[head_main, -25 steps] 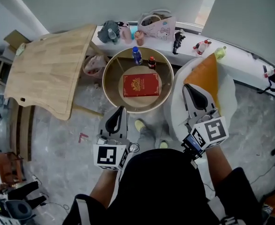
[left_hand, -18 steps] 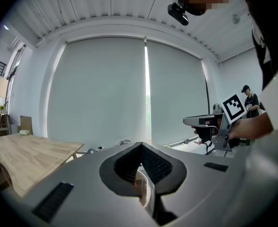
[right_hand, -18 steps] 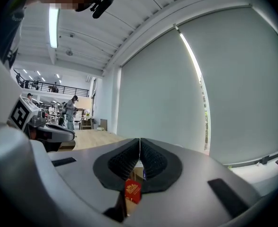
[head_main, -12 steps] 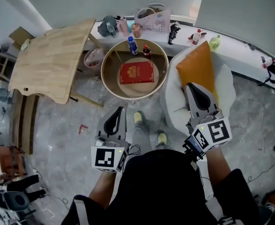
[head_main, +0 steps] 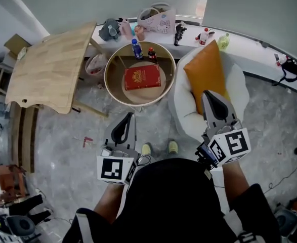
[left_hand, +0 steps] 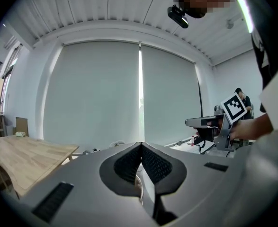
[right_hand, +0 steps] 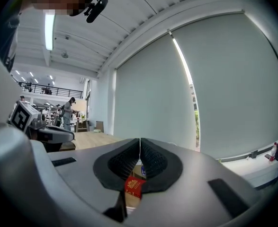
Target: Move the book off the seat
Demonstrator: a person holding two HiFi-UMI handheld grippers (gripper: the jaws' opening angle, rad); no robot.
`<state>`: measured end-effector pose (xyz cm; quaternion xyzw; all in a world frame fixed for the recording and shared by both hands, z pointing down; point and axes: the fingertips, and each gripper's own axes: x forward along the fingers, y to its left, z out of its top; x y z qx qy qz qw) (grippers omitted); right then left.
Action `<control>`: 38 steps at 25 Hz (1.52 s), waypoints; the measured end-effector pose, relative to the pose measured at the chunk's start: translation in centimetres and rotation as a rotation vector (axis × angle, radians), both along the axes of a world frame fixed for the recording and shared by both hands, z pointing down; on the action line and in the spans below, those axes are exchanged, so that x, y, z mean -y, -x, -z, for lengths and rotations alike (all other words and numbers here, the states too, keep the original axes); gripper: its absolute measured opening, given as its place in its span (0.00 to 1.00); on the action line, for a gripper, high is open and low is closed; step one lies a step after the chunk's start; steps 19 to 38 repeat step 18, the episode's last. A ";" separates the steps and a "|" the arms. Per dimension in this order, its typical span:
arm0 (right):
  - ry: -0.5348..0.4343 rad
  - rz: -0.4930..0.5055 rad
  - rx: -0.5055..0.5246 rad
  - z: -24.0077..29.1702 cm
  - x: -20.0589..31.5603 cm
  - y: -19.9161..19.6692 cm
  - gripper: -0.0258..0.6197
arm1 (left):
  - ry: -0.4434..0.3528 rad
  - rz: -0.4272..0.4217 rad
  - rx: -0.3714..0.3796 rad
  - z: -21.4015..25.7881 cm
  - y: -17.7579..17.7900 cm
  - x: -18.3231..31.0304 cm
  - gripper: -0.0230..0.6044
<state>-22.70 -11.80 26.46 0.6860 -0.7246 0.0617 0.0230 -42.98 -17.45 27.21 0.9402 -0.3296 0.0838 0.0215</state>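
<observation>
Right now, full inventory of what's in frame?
book: 1, red, flat on the round wooden seat
round wooden seat: 1, light wood, centre, beyond the feet
blue bottle: 1, blue, far edge of the seat
dark bottle: 1, dark with a red cap, beside the blue one
cushion: 1, orange, on the armchair
armchair: 1, white, right of the seat
table: 1, light wood, left
bag: 1, pink and white, on the window ledge
window ledge: 1, white, far side, small items along it
shoes: 2, pale yellow-green, on the floor
left claw: 1, grey, shut, empty
right claw: 1, grey, shut, empty
</observation>
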 end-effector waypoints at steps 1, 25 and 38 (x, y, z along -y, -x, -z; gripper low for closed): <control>-0.002 -0.005 0.000 0.2 -0.1 0.1 0.06 | -0.002 0.004 0.012 0.2 0.3 0.2 0.05; -0.031 -0.004 -0.004 0.8 -0.6 -1.7 0.06 | -0.032 -0.037 0.001 0.6 -2.4 -0.4 0.05; -0.031 -0.004 -0.004 0.8 -0.6 -1.7 0.06 | -0.032 -0.037 0.001 0.6 -2.4 -0.4 0.05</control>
